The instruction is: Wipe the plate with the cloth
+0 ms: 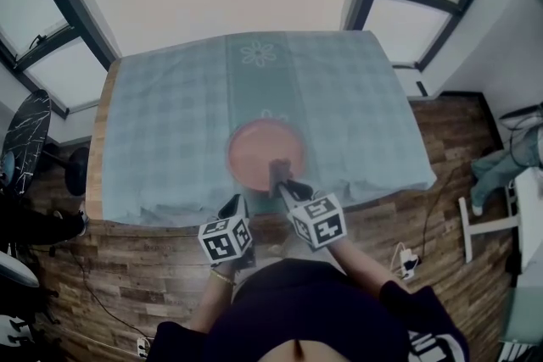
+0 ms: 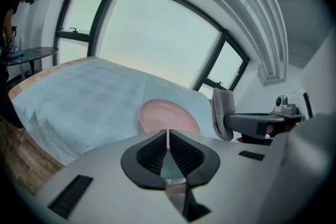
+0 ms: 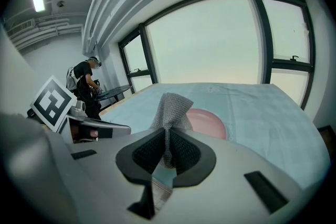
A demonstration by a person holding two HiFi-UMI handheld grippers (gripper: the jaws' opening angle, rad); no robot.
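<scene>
A round pink plate [image 1: 265,150] lies on the table's near middle, on a pale blue checked tablecloth [image 1: 170,123]. My right gripper [image 1: 282,184] is shut on a grey knitted cloth [image 3: 170,107], which sticks up from between its pads just short of the plate's near rim [image 3: 209,122]. In the left gripper view the cloth [image 2: 223,112] hangs from the right gripper [image 2: 257,124] at the right. My left gripper [image 1: 234,203] hovers at the table's near edge, left of the right one. It [image 2: 168,135] is shut with nothing in it, and the plate [image 2: 168,116] lies ahead of it.
The tablecloth drapes over the near edge [image 1: 212,212] above a wooden floor [image 1: 110,284]. Windows run behind the table. A person [image 3: 86,86] stands at a dark side table [image 3: 113,93] far left. White furniture legs [image 1: 484,225] stand at the right.
</scene>
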